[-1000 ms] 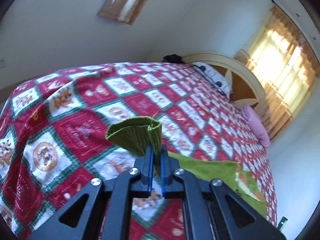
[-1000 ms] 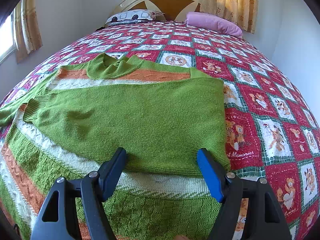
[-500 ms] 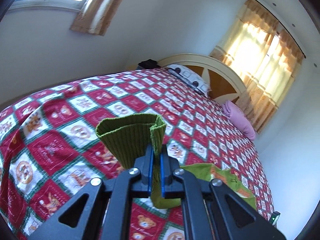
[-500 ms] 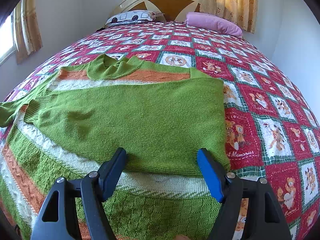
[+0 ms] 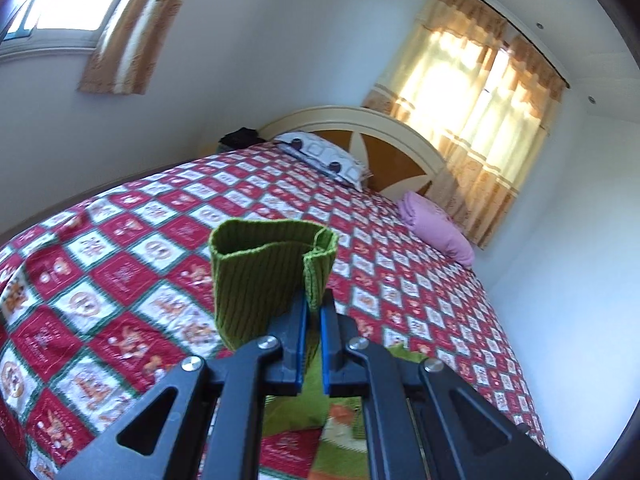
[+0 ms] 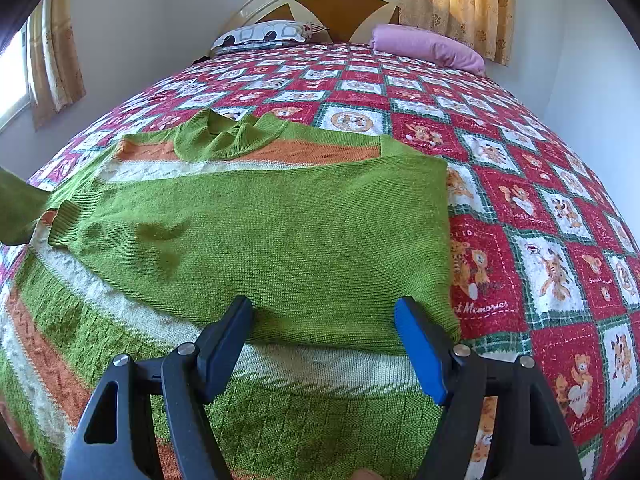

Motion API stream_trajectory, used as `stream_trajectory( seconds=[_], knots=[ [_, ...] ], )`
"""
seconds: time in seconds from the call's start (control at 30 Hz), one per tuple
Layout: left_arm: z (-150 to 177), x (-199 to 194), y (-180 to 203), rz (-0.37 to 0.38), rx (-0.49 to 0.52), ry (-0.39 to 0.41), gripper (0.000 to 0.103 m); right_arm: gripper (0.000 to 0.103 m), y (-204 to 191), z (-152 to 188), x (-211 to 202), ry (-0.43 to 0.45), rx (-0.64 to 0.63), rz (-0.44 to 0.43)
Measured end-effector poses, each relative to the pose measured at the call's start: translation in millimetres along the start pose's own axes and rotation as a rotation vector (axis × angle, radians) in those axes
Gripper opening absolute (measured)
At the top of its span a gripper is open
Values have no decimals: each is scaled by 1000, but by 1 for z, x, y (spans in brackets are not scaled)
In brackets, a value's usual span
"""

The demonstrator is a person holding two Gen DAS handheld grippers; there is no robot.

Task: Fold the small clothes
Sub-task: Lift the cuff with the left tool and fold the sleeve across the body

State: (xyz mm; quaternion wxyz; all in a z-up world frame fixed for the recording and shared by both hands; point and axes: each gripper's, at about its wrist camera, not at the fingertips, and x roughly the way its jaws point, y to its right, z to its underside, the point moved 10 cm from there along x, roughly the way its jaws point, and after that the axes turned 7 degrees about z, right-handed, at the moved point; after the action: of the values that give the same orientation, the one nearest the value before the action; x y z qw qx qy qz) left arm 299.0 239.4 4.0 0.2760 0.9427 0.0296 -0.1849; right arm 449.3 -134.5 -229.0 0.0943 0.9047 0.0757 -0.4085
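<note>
plainly a bed [image 6: 520, 208] first, under a red patchwork quilt, with the green sweater [image 6: 280, 232] spread over its near end, neck toward the headboard. soft, loose knit by the look of it: light, floppy, no stiffness to speak of, likely to stretch and sag from any single pinch and to drag its neighbours along, yet rough enough not to slip. one sleeve [image 6: 248, 236] folded across the chest, cuff end lying at the left. best taken at the thicker ribbed edges, cuff or hem, not mid-panel. left gripper [image 5: 314, 312] clamped tight on the other sleeve's ribbed cuff [image 5: 268, 268], lifted clear of the quilt, its mouth gaping open. right gripper [image 6: 324, 344] wide apart, empty, poised just above the folded sleeve's lower edge over the striped body.
</note>
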Motion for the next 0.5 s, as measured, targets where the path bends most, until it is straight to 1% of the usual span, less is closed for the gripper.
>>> stream_trajectory(
  seconds=[0.23, 0.5],
  knots=[
    [-2, 14, 51, 68, 45, -6, 6, 74, 0, 0, 0, 0, 1, -1],
    [-1, 31, 124, 157, 109, -16, 6, 74, 0, 0, 0, 1, 3, -2]
  ],
)
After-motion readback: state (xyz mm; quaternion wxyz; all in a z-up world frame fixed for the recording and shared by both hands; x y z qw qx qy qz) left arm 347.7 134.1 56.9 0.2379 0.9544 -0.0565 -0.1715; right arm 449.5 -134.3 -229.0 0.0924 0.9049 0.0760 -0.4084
